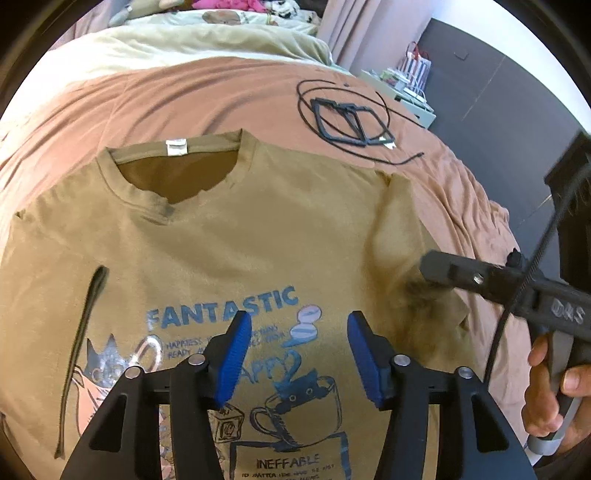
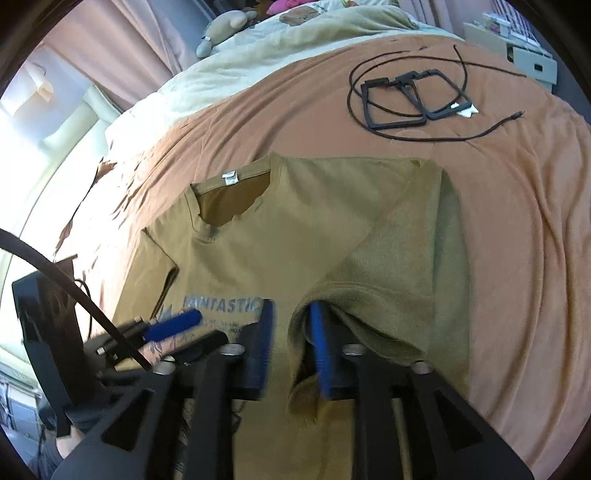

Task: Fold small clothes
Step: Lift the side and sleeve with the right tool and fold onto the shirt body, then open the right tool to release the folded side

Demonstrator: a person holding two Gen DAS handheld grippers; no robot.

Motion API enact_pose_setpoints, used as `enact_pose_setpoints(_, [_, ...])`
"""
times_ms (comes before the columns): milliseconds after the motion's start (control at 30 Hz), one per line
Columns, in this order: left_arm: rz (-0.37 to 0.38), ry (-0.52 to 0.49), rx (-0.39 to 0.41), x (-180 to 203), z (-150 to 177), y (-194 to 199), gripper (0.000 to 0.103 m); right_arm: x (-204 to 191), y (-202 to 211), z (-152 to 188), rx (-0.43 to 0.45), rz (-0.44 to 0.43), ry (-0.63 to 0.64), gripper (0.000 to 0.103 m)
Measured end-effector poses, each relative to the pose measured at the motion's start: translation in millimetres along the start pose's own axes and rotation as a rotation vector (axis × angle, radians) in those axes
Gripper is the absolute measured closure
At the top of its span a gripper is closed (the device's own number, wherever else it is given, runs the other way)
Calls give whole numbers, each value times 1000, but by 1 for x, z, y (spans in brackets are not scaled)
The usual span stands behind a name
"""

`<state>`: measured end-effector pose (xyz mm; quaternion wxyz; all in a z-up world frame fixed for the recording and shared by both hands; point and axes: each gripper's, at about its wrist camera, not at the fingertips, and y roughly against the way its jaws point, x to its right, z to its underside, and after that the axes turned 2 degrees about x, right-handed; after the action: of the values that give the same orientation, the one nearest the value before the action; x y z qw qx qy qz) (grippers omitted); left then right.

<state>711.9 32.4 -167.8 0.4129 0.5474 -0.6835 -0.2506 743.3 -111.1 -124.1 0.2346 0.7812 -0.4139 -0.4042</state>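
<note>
- On the orange bedsheet (image 1: 155,99), the tan t-shirt (image 1: 280,229) is laid flat, print up.
- Left gripper (image 1: 299,354): jaws apart, nothing pinched.
- Right gripper (image 2: 291,347): jaws apart around the folded-in sleeve (image 2: 388,306).
- Soft, light, floppy fabric; hems are best pinched.

Worked on a bed (image 1: 221,96) under an orange-brown sheet (image 2: 517,229), rumpled toward its edges, with a pale green duvet (image 1: 184,44) bunched at the far end beside a plush toy (image 2: 225,27) and pink fabric (image 1: 229,4). Lit hard by a bright window (image 2: 40,122), washed out white, with pinkish curtains (image 2: 110,55) hanging alongside. Bounded opposite by a dark grey wall (image 1: 491,85), with a pale cabinet (image 2: 532,61) in front carrying small clutter.
</note>
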Motion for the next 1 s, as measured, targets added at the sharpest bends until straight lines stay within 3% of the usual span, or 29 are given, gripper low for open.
enact_pose_setpoints(67, [3,-3,-3,3,-3,0,46,3,11,1,34,15,15,37])
enact_pose_setpoints(300, [8,-67,15,35,-13,-2,46,26,42,9,72,64,2,36])
enact_pose_setpoints(567, [39,-164,27,80,-18,-16,46,66,54,27,104,103,-109,37])
enact_pose_setpoints(800, [43,-232,11,113,-20,-40,46,85,51,40,79,82,-122,60])
enact_pose_setpoints(1000, [27,-260,-11,125,-23,-63,46,106,50,45,67,48,-152,64])
